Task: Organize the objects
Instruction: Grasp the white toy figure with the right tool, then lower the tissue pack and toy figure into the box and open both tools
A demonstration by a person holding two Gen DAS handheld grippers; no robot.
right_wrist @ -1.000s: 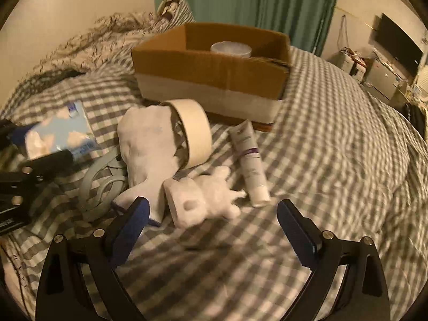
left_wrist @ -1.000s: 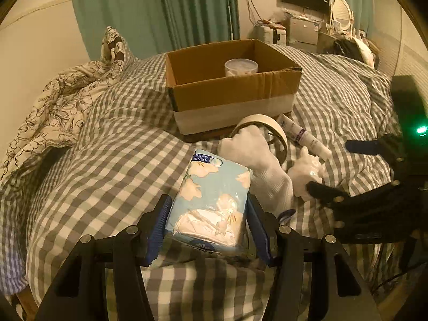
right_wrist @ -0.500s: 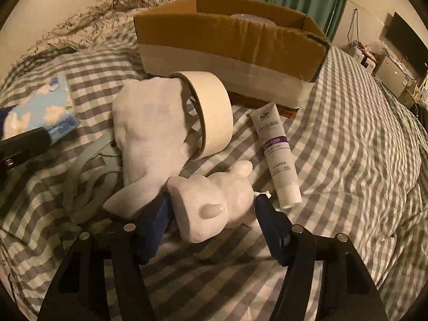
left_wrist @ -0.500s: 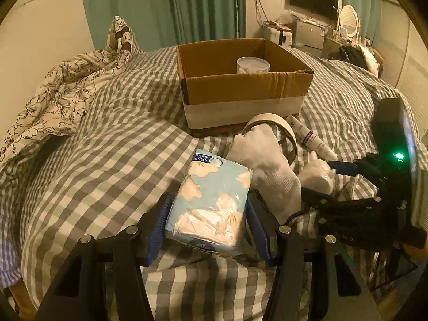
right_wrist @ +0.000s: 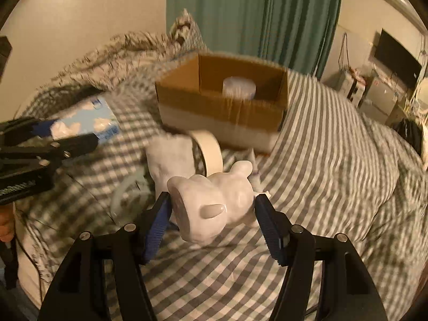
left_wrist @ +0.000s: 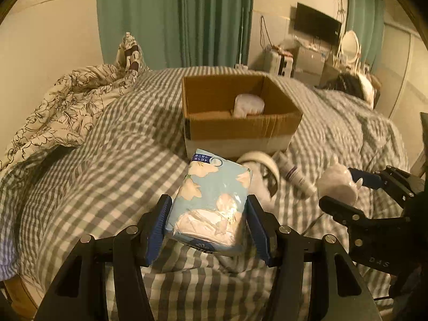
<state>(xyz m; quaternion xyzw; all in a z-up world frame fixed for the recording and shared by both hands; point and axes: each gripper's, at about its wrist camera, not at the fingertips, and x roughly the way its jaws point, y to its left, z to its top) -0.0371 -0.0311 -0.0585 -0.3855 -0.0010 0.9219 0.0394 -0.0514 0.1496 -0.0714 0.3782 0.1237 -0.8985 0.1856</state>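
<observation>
My left gripper [left_wrist: 208,227] is shut on a light blue tissue pack [left_wrist: 211,203] and holds it above the checked bedspread; the pack also shows in the right wrist view [right_wrist: 85,123]. My right gripper [right_wrist: 214,219] is shut on a white animal figurine [right_wrist: 214,200], lifted off the bed; it shows in the left wrist view [left_wrist: 338,184] too. An open cardboard box [left_wrist: 240,131] stands ahead with a round clear tub [left_wrist: 248,104] inside. A roll of tape [right_wrist: 207,149], a white glove [right_wrist: 171,160] and a cream tube [left_wrist: 297,174] lie in front of the box.
A flower-print duvet [left_wrist: 67,112] is bunched at the left of the bed. A grey cord loop [right_wrist: 125,195] lies beside the glove. Green curtains [left_wrist: 187,18], a TV [left_wrist: 317,26] and a cluttered dresser [left_wrist: 307,58] stand behind.
My right gripper closed on the figurine and lifted it off the bed. My left gripper rose with the tissue pack and moved toward the box.
</observation>
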